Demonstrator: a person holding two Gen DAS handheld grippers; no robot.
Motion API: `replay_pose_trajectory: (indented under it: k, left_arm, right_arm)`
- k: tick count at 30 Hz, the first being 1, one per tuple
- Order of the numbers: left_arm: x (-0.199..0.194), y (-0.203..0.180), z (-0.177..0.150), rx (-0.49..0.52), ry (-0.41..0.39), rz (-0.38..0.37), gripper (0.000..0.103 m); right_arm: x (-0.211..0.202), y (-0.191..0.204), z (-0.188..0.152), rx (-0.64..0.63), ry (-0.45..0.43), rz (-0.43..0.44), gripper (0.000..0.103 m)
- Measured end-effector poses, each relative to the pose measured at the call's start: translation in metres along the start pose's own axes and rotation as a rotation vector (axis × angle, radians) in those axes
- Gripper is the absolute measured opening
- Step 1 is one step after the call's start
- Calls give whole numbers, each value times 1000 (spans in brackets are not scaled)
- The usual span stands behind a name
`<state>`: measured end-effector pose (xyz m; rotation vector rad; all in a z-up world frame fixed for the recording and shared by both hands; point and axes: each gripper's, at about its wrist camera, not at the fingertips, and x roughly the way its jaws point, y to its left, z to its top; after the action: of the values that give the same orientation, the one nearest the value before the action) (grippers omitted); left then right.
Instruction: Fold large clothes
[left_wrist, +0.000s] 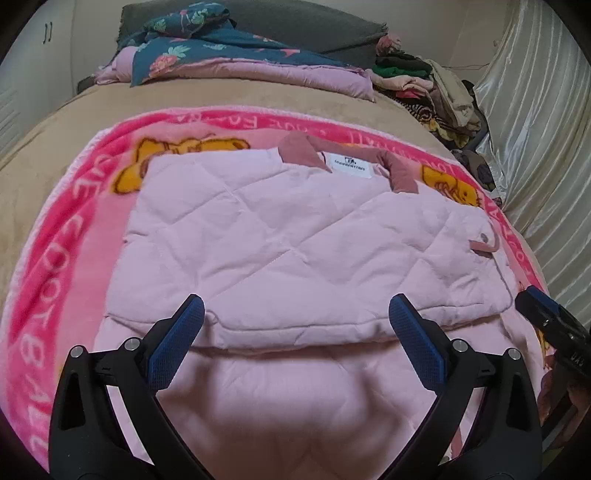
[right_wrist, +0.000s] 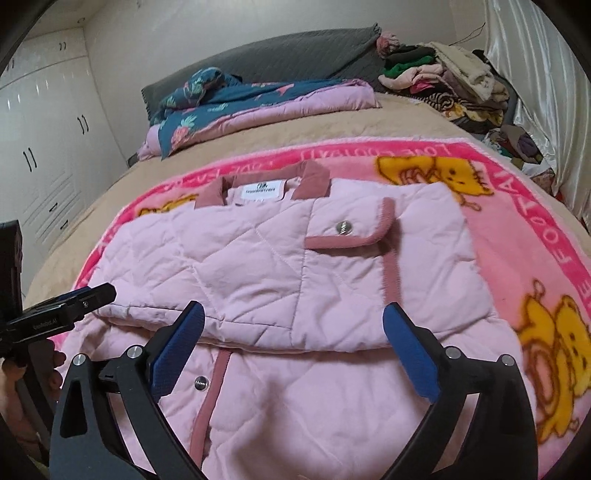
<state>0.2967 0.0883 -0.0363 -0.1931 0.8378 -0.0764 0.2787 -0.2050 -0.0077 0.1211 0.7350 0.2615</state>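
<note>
A pale pink quilted jacket (left_wrist: 295, 236) with a dusty-rose collar lies on a bright pink cartoon blanket (left_wrist: 55, 229) on the bed. Its sleeves are folded in over the body, leaving a folded edge across the middle. My left gripper (left_wrist: 295, 314) is open and empty, hovering just above that folded edge. In the right wrist view the jacket (right_wrist: 258, 266) shows a rose-trimmed pocket flap (right_wrist: 351, 229) with a snap. My right gripper (right_wrist: 293, 321) is open and empty over the same edge. Each gripper shows at the other's frame border, the right one (left_wrist: 546, 314) and the left one (right_wrist: 74, 302).
A tan bedspread (left_wrist: 221, 96) covers the bed. A folded floral and pink quilt (left_wrist: 229, 55) and a grey pillow (right_wrist: 295, 55) lie at the head. A pile of mixed clothes (left_wrist: 436, 85) sits at the far right by a shiny curtain (left_wrist: 546, 147). White wardrobes (right_wrist: 44, 147) stand on the left.
</note>
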Motion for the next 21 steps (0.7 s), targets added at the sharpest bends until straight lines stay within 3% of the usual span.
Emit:
replay_pose_trajectory:
  k: [21]
  left_arm:
    - [-82,-6,-12,-24,-136,-13,94]
  right_arm:
    - [-77,-10,-4,10,-89,32,99]
